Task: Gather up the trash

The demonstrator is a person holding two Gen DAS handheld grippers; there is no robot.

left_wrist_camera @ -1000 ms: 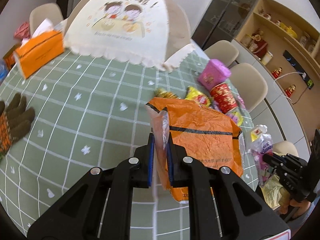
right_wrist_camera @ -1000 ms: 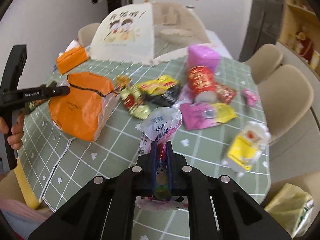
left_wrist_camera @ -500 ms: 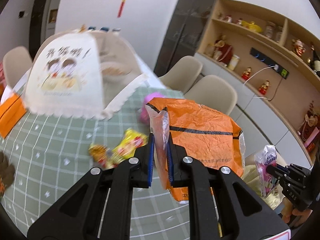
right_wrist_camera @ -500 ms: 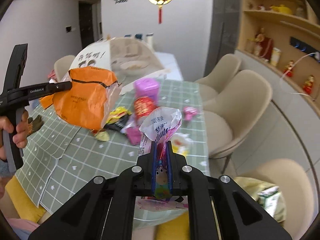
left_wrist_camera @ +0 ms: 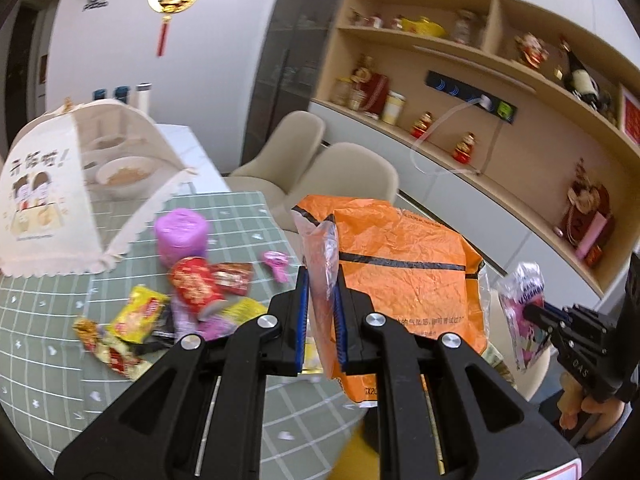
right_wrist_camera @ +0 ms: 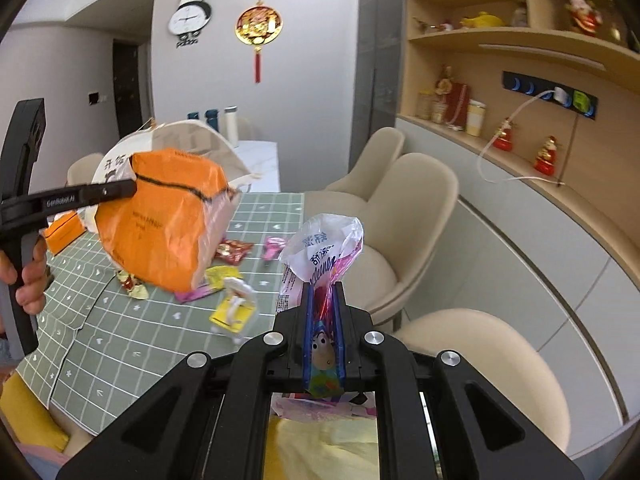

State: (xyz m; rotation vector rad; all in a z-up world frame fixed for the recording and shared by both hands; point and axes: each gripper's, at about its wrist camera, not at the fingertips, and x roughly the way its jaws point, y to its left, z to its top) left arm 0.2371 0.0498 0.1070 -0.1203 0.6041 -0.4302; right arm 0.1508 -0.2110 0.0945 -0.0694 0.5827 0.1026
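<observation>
Both raised: left claw (left_wrist_camera: 320,300) pinching orange bag (left_wrist_camera: 404,280), right claw (right_wrist_camera: 323,316) pinching wrapper (right_wrist_camera: 324,252).

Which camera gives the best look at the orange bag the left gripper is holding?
The right wrist view: the orange bag hangs side-on, clear of the table, its whole crumpled shape showing, pinched at a top corner by the left gripper. The left wrist view shows the bag close up, its lower part hidden behind the jaws.

left tongs (left_wrist_camera: 321,312) clamp the orange bag (left_wrist_camera: 404,276) above the green table (left_wrist_camera: 48,360).
</observation>
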